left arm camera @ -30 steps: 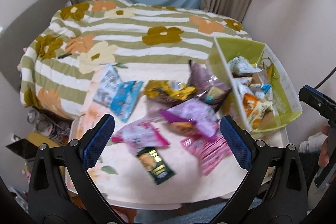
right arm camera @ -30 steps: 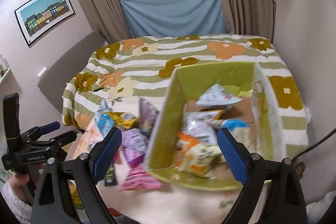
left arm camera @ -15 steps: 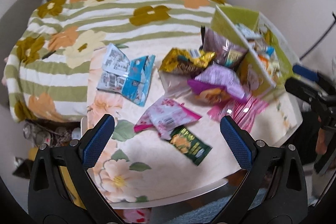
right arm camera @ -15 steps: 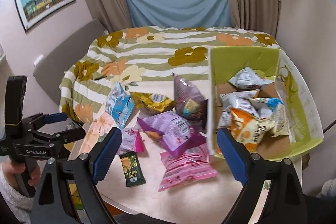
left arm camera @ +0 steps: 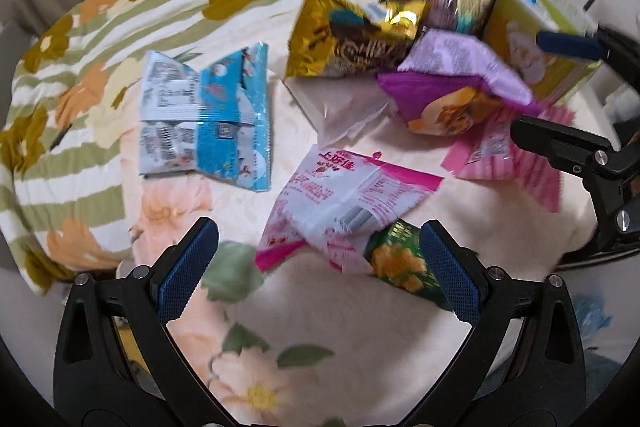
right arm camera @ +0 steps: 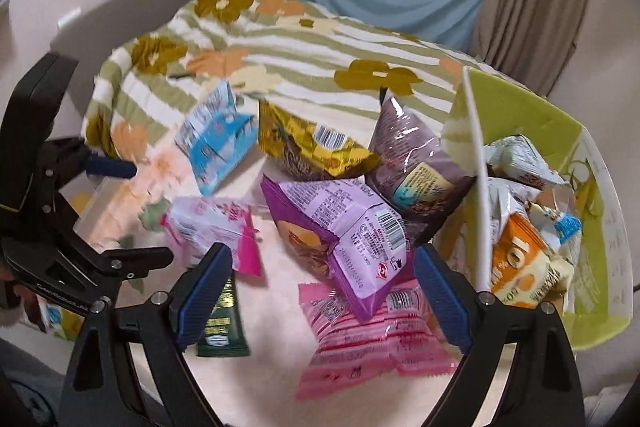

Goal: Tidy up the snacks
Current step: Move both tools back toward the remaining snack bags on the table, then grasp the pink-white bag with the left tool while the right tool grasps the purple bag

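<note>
both grippers have come down closer over the snack packets beside the green box (right arm camera: 520,115), the left gripper (left arm camera: 318,259) and right gripper (right arm camera: 322,285) with jaws wide and empty, so picking seems next.

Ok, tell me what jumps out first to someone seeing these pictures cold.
A bright scatter of snack packets on the floral table: a purple bag lying on a pink striped packet in the middle, a blue-and-white packet further back. To the right stands a lime-green box already holding several packets. Both the left gripper and the right gripper hang open above the packets, holding nothing.
</note>
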`<state>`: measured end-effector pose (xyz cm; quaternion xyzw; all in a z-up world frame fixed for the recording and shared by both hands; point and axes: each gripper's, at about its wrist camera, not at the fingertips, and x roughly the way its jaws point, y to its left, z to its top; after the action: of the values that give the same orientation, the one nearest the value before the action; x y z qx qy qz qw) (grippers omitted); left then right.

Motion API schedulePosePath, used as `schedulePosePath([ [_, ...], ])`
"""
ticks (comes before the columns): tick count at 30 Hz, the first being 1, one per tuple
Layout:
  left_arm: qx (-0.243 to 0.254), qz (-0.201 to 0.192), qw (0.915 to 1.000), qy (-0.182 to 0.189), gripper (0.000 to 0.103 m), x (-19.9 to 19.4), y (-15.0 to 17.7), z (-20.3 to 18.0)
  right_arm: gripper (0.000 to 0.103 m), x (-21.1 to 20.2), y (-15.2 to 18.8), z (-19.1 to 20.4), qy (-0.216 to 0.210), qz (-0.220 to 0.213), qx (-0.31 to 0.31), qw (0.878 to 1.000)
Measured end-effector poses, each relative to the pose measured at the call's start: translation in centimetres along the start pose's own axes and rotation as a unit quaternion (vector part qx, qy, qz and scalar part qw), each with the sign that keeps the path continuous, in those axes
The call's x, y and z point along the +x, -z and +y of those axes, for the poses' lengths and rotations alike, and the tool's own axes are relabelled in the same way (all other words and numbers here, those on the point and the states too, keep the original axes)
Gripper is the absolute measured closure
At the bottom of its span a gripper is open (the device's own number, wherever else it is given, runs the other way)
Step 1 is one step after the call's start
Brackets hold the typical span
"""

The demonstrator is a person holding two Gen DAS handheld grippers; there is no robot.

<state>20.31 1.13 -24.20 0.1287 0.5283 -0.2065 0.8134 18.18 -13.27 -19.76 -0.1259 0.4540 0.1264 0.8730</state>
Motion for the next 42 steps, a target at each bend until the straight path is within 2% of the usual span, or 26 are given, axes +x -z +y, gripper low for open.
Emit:
schedulePosePath([
  [3,0.016,0.005,0.9997,-0.021,0.003,2.1,-0.3,-0.8,0.013,1.7,0.1,0.5,0.016,0.004,-0.035,0.999],
  [11,0.058,0.018,0.9971,-0.045,0.004,4.7,-1.1,-2.8,0.013,4.8,0.2,1.0,0.036,0.018,-0.087,0.995],
  [13,0.053,0.025,0.9975,-0.039,0.009,5.1,-1.2,-2.8,0.013,5.3,0.1,0.9,0.045,0.023,-0.097,0.994],
  [15,0.043,0.037,0.9979,-0.033,0.02,5.7,-1.4,-2.8,0.013,5.8,-0.1,1.0,0.054,0.027,-0.108,0.992],
  [17,0.036,0.043,0.998,-0.03,0.025,6.1,-1.4,-2.6,0.013,6.1,-0.2,0.9,0.056,0.029,-0.114,0.991],
  [21,0.028,0.048,0.9982,-0.022,0.042,6.1,-1.7,-2.4,0.013,6.7,-0.4,0.6,0.061,0.038,-0.118,0.99],
  [26,0.01,0.058,0.9981,-0.02,0.048,5.9,-1.8,-1.5,0.013,7.0,-0.5,0.4,0.056,0.047,-0.12,0.99],
  [34,-0.044,0.063,0.997,0.001,0.05,5.5,-1.1,0.4,0.013,7.9,-1.2,-0.4,0.052,0.055,-0.121,0.99],
  [38,-0.056,0.061,0.9966,0.003,0.05,5.3,-1.0,0.8,0.013,8.4,-0.9,-0.2,0.066,0.054,-0.135,0.987],
  [39,-0.058,0.06,0.9965,0.004,0.051,5.2,-1.0,0.8,0.017,8.4,-0.8,-0.1,0.069,0.052,-0.141,0.986],
  [40,-0.059,0.059,0.9965,0.005,0.051,5.1,-1.0,0.8,0.024,8.4,-0.7,0.1,0.064,0.053,-0.143,0.986],
  [41,-0.06,0.057,0.9965,0.005,0.051,5.0,-1.0,0.8,0.036,8.4,-0.5,0.3,0.061,0.056,-0.144,0.986],
  [42,-0.062,0.055,0.9966,0.005,0.051,4.9,-1.0,0.9,0.041,8.4,-0.3,0.5,0.067,0.055,-0.146,0.985],
])
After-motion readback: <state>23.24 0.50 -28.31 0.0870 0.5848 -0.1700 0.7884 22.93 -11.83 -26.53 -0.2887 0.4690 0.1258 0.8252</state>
